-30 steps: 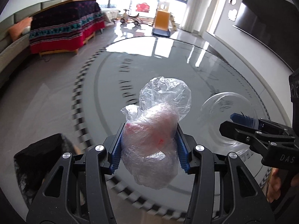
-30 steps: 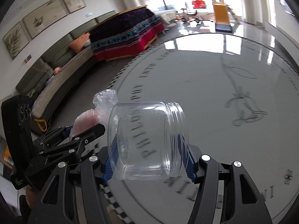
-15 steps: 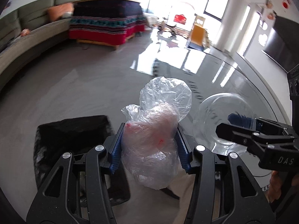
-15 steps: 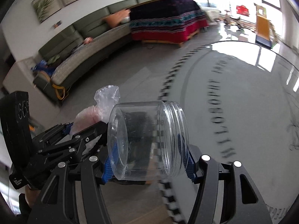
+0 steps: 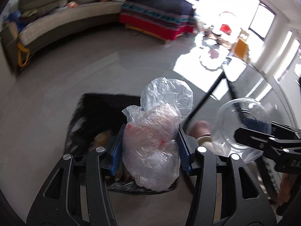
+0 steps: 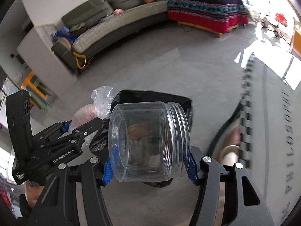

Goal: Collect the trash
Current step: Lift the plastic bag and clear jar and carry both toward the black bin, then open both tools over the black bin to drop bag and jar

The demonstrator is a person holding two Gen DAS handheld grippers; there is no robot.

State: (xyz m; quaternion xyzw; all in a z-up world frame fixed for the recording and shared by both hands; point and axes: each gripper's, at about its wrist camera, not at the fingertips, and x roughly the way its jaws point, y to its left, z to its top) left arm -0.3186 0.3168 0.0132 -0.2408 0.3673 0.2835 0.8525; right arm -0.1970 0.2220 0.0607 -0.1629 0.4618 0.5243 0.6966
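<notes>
1. Your left gripper (image 5: 150,146) is clamped on a crumpled clear plastic bag (image 5: 157,143). The blue pads (image 5: 117,150) press into both sides of the bundle, and its loose, puffed top rises above the fingertips. Something pale pink with small red marks shows through the film; you cannot tell from here what it is.

2. Your right gripper (image 6: 149,167) is closed on a clear plastic jar (image 6: 148,141), held on its side across the jaws. The threaded mouth points right and the base points left. It has no lid, and nothing shows inside it; the shapes seen through the wall lie behind it.

3. A black trash bag (image 5: 101,116) sits open on the grey floor (image 5: 47,113), directly beneath and beyond both grippers. In the left wrist view the plastic bag hangs over its mouth. In the right wrist view the jar hangs over it too.

4. Inside the trash bag there are a few pale and orange-brown items (image 6: 139,131), seen through the jar wall and blurred. What they are cannot be made out.

5. The two grippers are close side by side, the left one just beside the jar's base, with the plastic bag near the jar but not clearly touching it.

6. To the right, the edge of the glass table (image 6: 278,113) with its checked border and lettering runs past. A sofa (image 6: 112,22) and a bench draped in a red patterned cloth (image 6: 207,13) stand well apart across the room.
</notes>
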